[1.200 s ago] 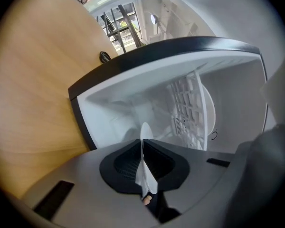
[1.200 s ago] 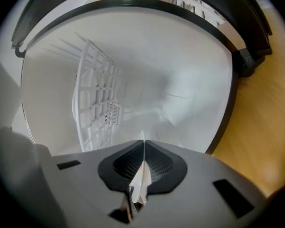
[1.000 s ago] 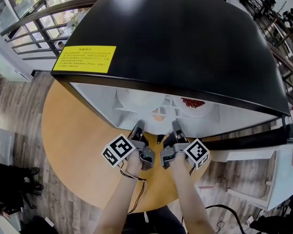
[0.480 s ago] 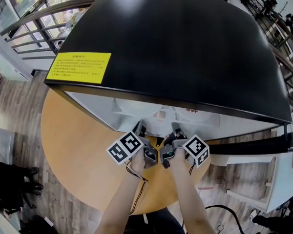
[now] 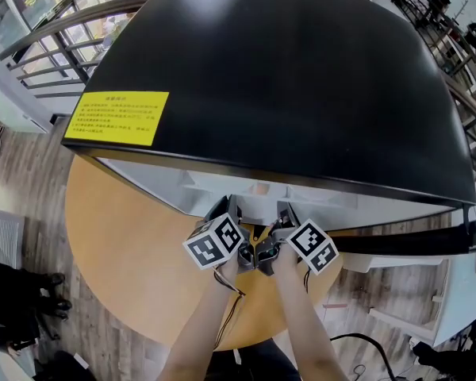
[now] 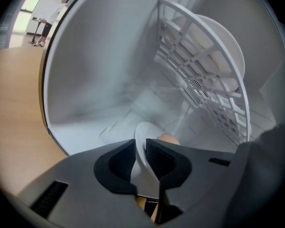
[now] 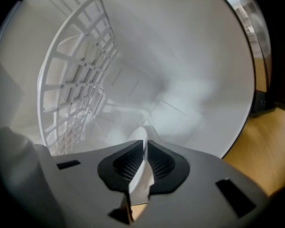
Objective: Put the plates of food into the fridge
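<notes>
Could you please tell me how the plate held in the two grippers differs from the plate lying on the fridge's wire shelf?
The held plate is clamped at its rim by the left gripper and the right gripper; the shelf plate is touched by neither. The held plate sits below the wire shelf; the shelf plate rests on top of it. Both are white.
</notes>
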A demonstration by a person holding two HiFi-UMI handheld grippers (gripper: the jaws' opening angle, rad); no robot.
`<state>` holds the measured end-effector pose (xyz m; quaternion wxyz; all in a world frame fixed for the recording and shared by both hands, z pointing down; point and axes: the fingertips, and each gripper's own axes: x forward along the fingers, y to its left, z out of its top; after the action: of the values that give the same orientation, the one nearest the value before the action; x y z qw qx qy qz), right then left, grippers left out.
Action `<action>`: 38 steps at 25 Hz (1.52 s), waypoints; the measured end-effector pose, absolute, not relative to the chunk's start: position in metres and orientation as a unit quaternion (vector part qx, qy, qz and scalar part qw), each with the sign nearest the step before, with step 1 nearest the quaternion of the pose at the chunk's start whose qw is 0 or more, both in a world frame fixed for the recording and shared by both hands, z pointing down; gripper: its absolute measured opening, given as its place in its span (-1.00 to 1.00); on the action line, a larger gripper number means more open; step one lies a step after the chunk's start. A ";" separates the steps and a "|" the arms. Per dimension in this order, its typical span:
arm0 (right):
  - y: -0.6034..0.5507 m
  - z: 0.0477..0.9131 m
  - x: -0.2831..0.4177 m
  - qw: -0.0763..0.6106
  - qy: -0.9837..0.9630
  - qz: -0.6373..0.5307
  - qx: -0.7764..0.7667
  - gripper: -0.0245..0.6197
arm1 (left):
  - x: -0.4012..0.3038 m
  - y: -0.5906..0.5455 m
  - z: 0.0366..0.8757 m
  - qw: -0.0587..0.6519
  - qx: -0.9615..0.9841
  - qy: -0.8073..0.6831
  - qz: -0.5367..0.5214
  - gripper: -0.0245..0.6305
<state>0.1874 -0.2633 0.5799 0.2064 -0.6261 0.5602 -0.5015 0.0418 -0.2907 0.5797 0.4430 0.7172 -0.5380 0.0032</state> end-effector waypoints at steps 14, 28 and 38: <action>-0.263 0.572 0.195 0.001 0.613 -0.327 -0.719 -0.82 | 0.044 -0.291 0.580 0.382 0.742 -0.549 0.044 -0.76; -0.258 0.551 0.193 -0.005 0.657 -0.233 -0.717 -0.82 | 0.028 -0.295 0.566 0.229 0.758 -0.597 0.130 -0.75; -0.232 0.511 0.189 -0.011 0.674 -0.161 -0.721 -0.84 | 0.011 -0.275 0.510 0.167 0.777 -0.601 0.086 -0.90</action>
<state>0.1890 -0.2320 0.5114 -0.0108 -0.7207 0.6742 -0.1612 0.0109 -0.2745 0.5105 0.1668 0.7772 -0.6007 0.0858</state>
